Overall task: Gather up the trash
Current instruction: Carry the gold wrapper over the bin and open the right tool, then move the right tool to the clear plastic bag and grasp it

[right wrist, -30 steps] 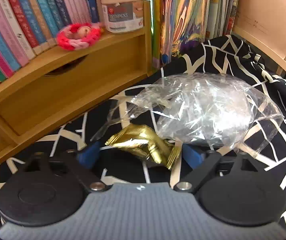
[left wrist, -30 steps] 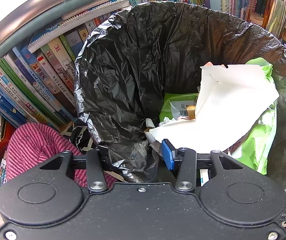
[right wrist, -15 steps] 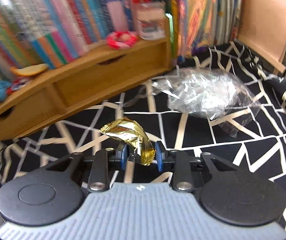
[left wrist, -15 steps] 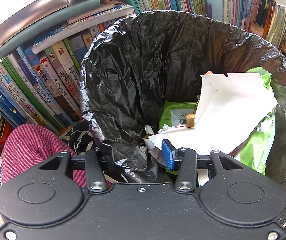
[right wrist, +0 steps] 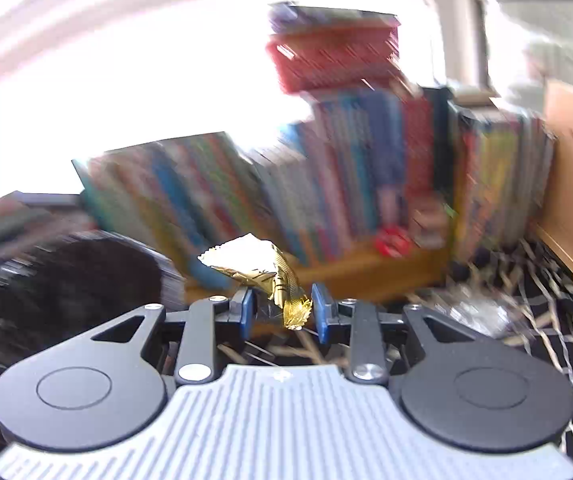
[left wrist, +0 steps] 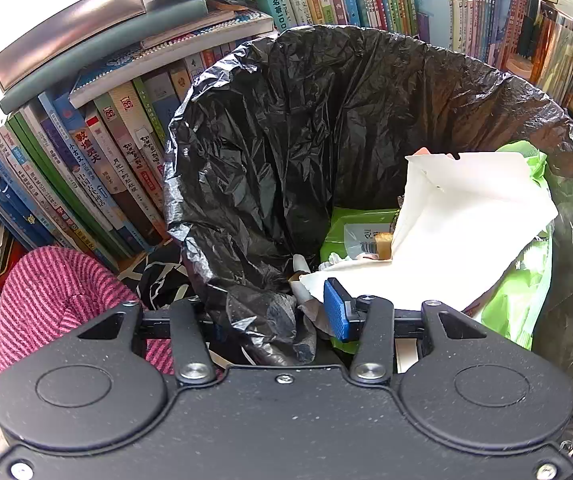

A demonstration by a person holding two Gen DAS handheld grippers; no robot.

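A black trash bag [left wrist: 286, 140] lines a bin and stands open in the left wrist view. Inside lie white paper [left wrist: 458, 216] and green packaging [left wrist: 518, 304]. My left gripper [left wrist: 276, 320] is shut on the bag's bunched near rim; only its right blue pad shows, the left one is hidden behind the plastic. In the blurred right wrist view, my right gripper [right wrist: 282, 314] is shut on a crumpled gold wrapper [right wrist: 262, 272], held up in the air. The black trash bag [right wrist: 66, 292] shows as a dark mass low on the left.
Rows of books [left wrist: 98, 152] crowd behind and left of the bin. A pink striped fabric [left wrist: 50, 292] lies at lower left. In the right wrist view a clear plastic bag [right wrist: 474, 312] lies on the black patterned cloth [right wrist: 546, 320], with a wooden shelf [right wrist: 366, 272] behind.
My right gripper closed on the gold wrapper, lifted it off the cloth and swung left toward the black bag. The left gripper keeps its hold on the bag rim, barely shifting.
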